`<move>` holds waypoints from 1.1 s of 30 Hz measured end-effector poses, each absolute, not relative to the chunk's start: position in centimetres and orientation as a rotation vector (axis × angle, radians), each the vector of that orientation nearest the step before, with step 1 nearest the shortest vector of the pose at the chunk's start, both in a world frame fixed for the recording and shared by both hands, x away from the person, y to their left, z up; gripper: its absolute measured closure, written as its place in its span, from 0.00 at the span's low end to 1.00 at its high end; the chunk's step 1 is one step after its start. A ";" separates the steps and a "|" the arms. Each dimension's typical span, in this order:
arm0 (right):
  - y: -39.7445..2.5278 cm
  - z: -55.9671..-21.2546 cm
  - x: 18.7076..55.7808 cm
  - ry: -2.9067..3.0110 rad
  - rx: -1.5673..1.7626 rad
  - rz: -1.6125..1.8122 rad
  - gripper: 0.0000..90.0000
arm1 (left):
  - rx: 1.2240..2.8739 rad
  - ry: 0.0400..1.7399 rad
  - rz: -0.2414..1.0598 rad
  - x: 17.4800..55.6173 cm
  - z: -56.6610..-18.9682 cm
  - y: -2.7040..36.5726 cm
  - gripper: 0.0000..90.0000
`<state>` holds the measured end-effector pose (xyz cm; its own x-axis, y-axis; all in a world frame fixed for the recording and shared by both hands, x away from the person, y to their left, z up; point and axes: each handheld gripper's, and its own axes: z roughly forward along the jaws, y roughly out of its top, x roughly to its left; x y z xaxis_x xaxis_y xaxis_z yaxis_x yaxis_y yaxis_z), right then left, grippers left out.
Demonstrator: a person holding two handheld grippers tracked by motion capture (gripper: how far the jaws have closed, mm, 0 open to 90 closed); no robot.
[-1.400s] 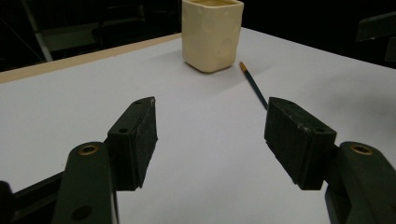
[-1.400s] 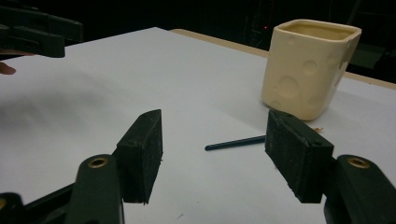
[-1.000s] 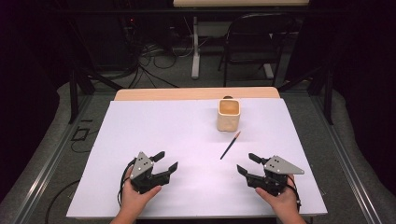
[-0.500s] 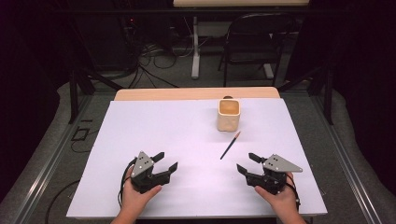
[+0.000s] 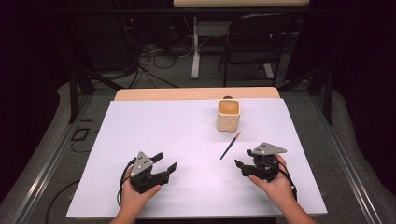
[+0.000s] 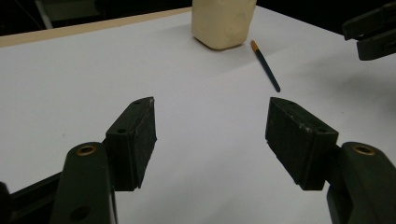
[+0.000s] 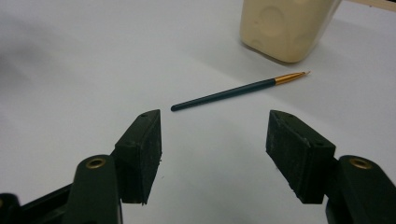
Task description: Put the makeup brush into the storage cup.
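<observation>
- Your right claw stands wide and empty, low over the worktop. The paintbrush lies flat just ahead of its jaws, handle end nearest, gold ferrule and tip pointing away toward the cream cup.
- Your left claw is also wide and empty; the paintbrush lies well ahead and to its right.
- The brush is thin and lies flat. If you close above it, the pads meet on air; if you press too low, they likely scrape the worktop.
- Closing on the handle end alone probably lets the brush pivot or roll away.
- The cup stands just beyond the brush tip. Pushing the brush forward may knock the tip against the cup wall.
</observation>
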<state>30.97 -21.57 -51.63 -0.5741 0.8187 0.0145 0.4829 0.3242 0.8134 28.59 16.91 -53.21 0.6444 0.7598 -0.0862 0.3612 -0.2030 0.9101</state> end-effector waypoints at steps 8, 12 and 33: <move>-21.1 -50.0 32.5 2.238 1.190 1.075 0.40 | 1.800 0.897 0.478 28.5 -53.1 17.1 0.37; -20.7 -49.4 32.9 2.274 1.184 1.040 0.40 | 1.797 0.900 0.481 28.5 -53.1 17.1 0.37; -19.3 -47.7 36.5 2.382 1.383 0.876 0.44 | 1.790 0.893 0.480 28.4 -53.1 17.0 0.37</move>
